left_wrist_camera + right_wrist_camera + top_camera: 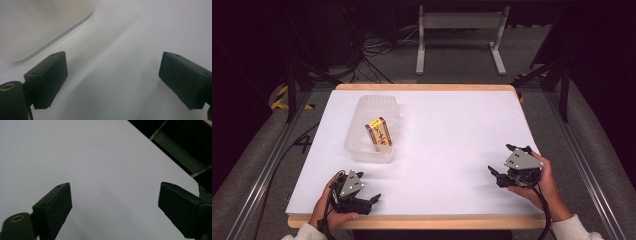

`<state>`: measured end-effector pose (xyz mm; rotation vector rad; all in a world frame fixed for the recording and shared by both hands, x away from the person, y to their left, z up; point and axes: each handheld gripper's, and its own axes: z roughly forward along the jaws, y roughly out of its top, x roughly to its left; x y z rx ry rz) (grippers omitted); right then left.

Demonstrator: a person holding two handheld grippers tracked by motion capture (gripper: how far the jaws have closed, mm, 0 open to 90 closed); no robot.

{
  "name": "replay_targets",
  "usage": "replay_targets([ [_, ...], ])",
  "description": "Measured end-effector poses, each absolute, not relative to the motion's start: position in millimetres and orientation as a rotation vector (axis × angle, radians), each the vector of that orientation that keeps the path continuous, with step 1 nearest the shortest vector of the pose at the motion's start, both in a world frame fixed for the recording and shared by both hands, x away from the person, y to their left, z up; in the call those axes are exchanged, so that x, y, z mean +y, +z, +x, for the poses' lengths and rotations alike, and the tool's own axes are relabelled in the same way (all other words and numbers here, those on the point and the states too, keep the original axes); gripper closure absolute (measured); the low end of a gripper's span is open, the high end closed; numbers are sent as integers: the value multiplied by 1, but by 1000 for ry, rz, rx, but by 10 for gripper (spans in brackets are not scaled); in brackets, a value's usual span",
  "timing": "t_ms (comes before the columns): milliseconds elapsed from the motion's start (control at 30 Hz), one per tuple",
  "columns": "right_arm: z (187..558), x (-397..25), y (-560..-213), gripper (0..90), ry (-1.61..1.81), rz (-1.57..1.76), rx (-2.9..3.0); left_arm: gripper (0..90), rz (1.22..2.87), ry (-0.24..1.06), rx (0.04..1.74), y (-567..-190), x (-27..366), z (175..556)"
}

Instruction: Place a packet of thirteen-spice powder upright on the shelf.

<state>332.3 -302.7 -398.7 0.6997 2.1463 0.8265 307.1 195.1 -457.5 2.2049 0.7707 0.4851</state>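
High view: the white table top [452, 135] is lit evenly and brightly from above while the surroundings fall to near black toward 9 and 3 o'clock; the frame is soft, with only faint shadows under the clear plastic container [373, 129]. Left gripper view: dim, grey-tinted and blurred, the container corner at 11 o'clock out of focus. Right gripper view: grainy, the table surface shading darker toward 6 o'clock.

Small red-and-yellow box [379, 131] lies tilted inside clear plastic tub [360, 140], table's left
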Motion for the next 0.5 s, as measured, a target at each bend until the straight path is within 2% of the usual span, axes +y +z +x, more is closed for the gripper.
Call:
replay_targets([
  [500, 320, -337, -420, 108, 813, 783, 2133, 91, 2207, 485, 773, -458, 195, 307],
])
